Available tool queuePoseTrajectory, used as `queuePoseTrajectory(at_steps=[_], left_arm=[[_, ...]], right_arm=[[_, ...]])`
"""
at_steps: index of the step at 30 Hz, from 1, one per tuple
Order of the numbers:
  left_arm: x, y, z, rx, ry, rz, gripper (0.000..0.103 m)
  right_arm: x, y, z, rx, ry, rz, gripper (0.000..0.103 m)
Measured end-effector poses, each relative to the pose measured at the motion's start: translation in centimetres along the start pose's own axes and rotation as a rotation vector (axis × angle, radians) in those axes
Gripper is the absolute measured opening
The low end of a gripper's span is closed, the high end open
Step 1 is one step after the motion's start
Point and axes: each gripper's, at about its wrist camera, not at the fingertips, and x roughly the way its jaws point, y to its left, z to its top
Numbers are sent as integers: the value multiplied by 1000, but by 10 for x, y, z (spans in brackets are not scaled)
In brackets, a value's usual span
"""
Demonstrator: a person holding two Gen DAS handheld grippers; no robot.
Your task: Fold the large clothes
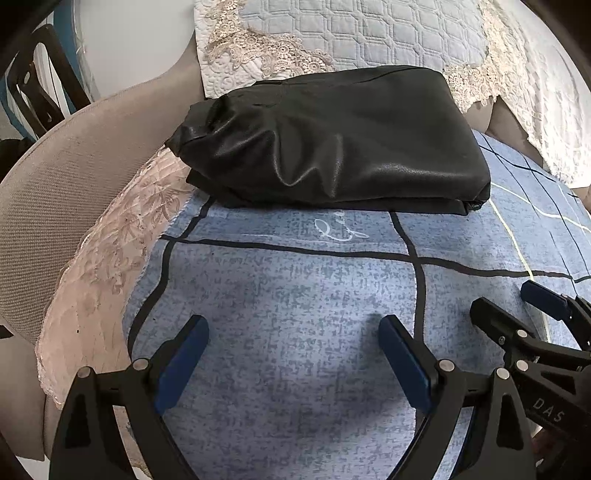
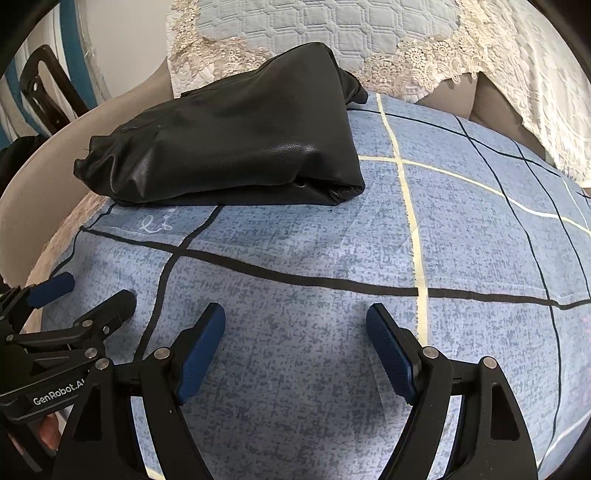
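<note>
We see the folded black leather-look garment (image 1: pixel 332 140) lying as a compact bundle at the far side of the blue checked sheet (image 1: pixel 295 295) that covers the sofa seat, close to the lace-edged quilted cover (image 1: pixel 369 33) on the backrest and nearer the beige armrest (image 1: pixel 55 192). Both of our tools hang side by side above the bare sheet on the near side, well apart from the garment: the left tool (image 1: pixel 293 350) has its blue pads spread wide with nothing between them, and the right tool (image 2: pixel 295 343) likewise stands wide apart and holds nothing.
</note>
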Motion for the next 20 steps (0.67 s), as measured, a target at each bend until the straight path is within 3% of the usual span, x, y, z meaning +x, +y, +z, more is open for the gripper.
queuePoseTrajectory(at_steps=[20], left_arm=[[0, 4, -2, -10, 4, 6, 94]], right_arm=[[0, 3, 0, -3, 0, -1, 79]])
